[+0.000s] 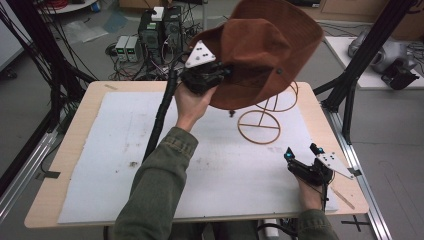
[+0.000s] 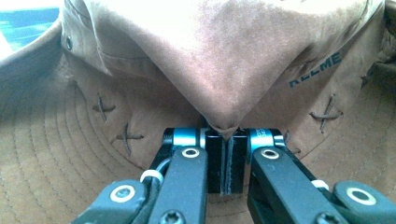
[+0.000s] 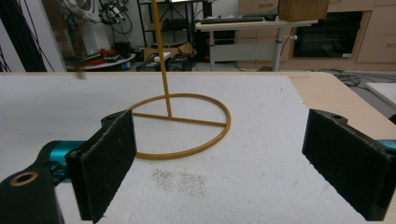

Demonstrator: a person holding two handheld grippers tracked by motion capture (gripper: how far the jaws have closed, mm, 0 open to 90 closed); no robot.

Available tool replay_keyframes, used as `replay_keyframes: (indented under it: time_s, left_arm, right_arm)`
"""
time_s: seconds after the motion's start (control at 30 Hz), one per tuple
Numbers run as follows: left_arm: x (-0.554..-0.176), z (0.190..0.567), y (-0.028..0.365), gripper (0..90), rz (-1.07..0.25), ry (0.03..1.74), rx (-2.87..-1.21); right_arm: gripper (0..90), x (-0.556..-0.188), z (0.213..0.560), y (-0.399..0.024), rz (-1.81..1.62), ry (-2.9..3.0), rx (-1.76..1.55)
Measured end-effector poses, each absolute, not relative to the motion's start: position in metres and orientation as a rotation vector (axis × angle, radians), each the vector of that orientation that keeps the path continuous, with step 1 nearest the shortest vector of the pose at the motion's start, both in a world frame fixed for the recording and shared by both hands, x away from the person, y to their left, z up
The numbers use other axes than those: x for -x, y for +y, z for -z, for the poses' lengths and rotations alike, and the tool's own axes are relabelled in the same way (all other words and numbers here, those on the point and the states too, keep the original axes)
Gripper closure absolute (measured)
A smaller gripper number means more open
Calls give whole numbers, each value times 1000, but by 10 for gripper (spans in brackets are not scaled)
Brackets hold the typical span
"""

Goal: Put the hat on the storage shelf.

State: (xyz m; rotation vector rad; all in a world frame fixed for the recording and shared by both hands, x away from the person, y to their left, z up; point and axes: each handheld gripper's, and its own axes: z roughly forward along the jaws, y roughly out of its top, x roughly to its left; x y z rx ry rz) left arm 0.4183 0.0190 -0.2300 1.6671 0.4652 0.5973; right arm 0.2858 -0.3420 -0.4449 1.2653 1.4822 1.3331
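Pinched together, my left gripper (image 1: 220, 75) holds the brown hat (image 1: 265, 50) at upper centre, covering the wire stand (image 1: 260, 125) top. Lower right, my right gripper (image 1: 302, 157) rests wide open, empty, on the white mat (image 1: 125, 150).

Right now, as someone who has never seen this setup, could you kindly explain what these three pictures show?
A person at a table holds a two-jaw hand tool in each hand; no robot arm is involved. The high view looks down from above. The other two pictures come from small cameras riding on each tool, looking along its jaws. The left gripper is raised and pinches a fold of a brown hat; its own view shows the fabric clamped between shut jaws. The right gripper rests low near the table's corner, jaws wide open and empty. On the white mat stands a thin wire stand with a ring base.
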Motion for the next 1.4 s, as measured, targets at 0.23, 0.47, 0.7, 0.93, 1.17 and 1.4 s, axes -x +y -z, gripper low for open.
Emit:
replay_keyframes:
  time_s: [0.23, 0.47, 0.7, 0.93, 1.17, 1.4]
  left_arm:
    - [-436, 231, -15, 891, -456, 304, -1741]
    - [-450, 232, -27, 890, -445, 271, -1832]
    - [-454, 241, -34, 890, -409, 284, -1864]
    - [-458, 251, -45, 887, -404, 305, -1908]
    - [-461, 256, -46, 883, -384, 327, -1947]
    - [-460, 258, -49, 880, -379, 336, -1948]
  right_arm:
    - [92, -287, 447, -342, -1329, 1497, -1265]
    - [92, -287, 448, -343, -1333, 1501, -1262]
    - [92, -288, 447, -344, -1331, 1498, -1265]
    - [92, -288, 446, -344, -1342, 1491, -1264]
    - [92, -288, 446, -346, -1351, 1482, -1269]
    - [92, -287, 445, -346, -1354, 1480, -1265]
